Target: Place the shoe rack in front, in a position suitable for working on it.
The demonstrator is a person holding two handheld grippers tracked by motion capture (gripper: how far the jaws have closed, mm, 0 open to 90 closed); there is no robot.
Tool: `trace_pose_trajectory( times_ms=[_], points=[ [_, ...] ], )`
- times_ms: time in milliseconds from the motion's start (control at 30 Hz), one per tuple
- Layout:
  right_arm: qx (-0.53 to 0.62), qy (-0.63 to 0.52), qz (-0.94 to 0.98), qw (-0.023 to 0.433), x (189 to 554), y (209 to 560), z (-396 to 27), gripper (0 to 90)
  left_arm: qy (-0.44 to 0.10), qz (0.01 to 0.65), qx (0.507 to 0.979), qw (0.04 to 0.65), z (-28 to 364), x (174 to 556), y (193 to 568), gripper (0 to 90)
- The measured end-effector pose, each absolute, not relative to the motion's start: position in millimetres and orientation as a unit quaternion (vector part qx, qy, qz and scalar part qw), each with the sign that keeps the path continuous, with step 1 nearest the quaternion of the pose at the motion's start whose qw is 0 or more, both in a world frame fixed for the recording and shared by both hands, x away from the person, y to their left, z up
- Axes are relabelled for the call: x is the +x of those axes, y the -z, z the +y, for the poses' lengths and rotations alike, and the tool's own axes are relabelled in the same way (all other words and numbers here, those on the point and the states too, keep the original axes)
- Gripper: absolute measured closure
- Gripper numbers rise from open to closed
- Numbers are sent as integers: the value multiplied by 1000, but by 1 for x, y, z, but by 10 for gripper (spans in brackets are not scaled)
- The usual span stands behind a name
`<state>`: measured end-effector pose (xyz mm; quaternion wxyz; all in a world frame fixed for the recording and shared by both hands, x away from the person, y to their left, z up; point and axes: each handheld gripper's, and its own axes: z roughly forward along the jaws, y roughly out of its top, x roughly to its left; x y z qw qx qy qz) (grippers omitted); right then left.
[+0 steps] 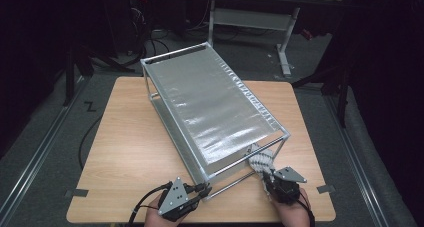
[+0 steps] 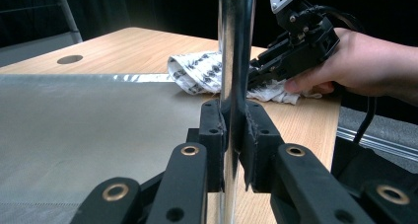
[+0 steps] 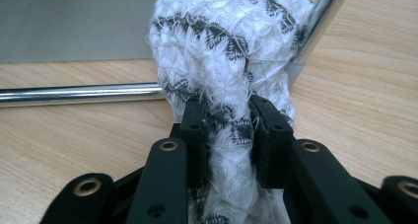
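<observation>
A chrome wire rack (image 1: pixel 215 97) with silver mesh shelves stands slantwise on the wooden table (image 1: pixel 125 152). My left gripper (image 1: pixel 202 189) is at the rack's near corner, shut on an upright chrome post (image 2: pixel 235 46), which sits pinched between the pads (image 2: pixel 235 130). A white cloth (image 1: pixel 260 159) with a black woven pattern lies bunched at the rack's near right corner. My right gripper (image 1: pixel 267 176) is shut on that cloth (image 3: pixel 226 41), a twisted fold squeezed between its pads (image 3: pixel 229 130). From the left gripper view the right gripper (image 2: pixel 261 78) rests low on the cloth (image 2: pixel 197 72).
A low chrome rail (image 3: pixel 74 94) and a corner post (image 3: pixel 320 21) run just behind the cloth. The lower mesh shelf (image 2: pixel 88 130) spreads left of the gripped post. Bare tabletop lies left of the rack. A desk frame (image 1: pixel 250 19) stands beyond the table on a dark floor.
</observation>
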<state>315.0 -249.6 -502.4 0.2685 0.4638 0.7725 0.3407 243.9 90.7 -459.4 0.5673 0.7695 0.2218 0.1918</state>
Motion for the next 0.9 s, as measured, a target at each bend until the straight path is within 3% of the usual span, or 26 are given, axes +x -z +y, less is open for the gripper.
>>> trace_pose_trajectory(
  times_ms=[300, 667, 900],
  points=[
    [439, -350, 791, 244, 308, 501, -235, 724, -192, 222, 770, 566, 91, 244, 459, 803],
    [347, -358, 839, 216, 281, 500, -184, 701, -192, 222, 770, 566, 91, 244, 459, 804],
    [291, -372, 864, 174, 262, 500, -149, 704, -192, 222, 770, 566, 91, 244, 459, 804]
  ],
)
